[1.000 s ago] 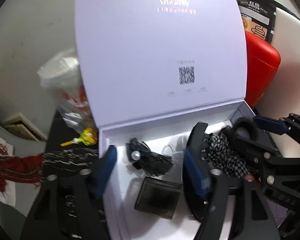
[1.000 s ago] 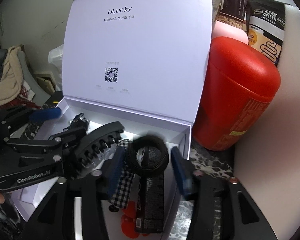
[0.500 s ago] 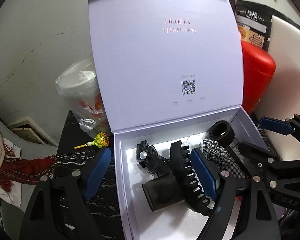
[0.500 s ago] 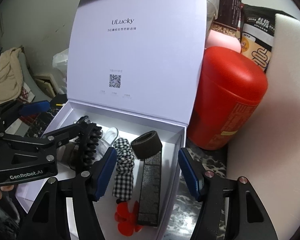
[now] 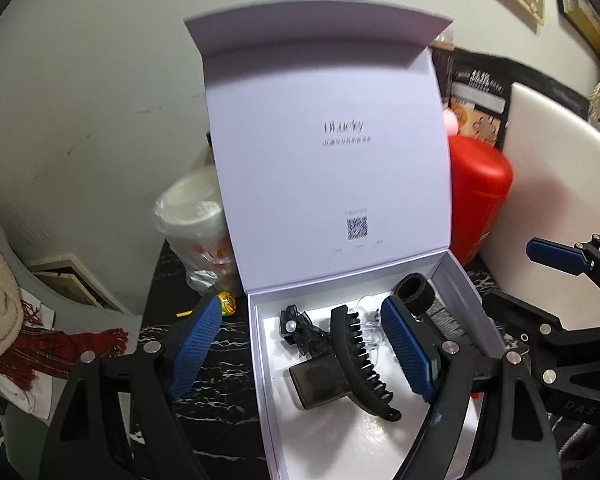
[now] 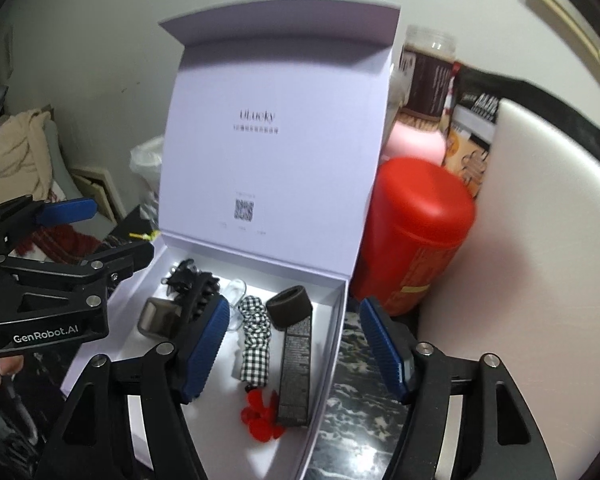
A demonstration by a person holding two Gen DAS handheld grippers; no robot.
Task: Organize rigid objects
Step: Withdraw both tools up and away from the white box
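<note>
Both the left gripper and the right gripper gape wide, holding nothing, above the white box. Nearest, at 6 o'clock on the box floor, the black claw clip lies across a smoky case; it looks light, stiff and brittle at the teeth, so pinch its curved spine. Toward 1 o'clock sits a black ring, probably springy. At 12 the lid stands upright.
</note>
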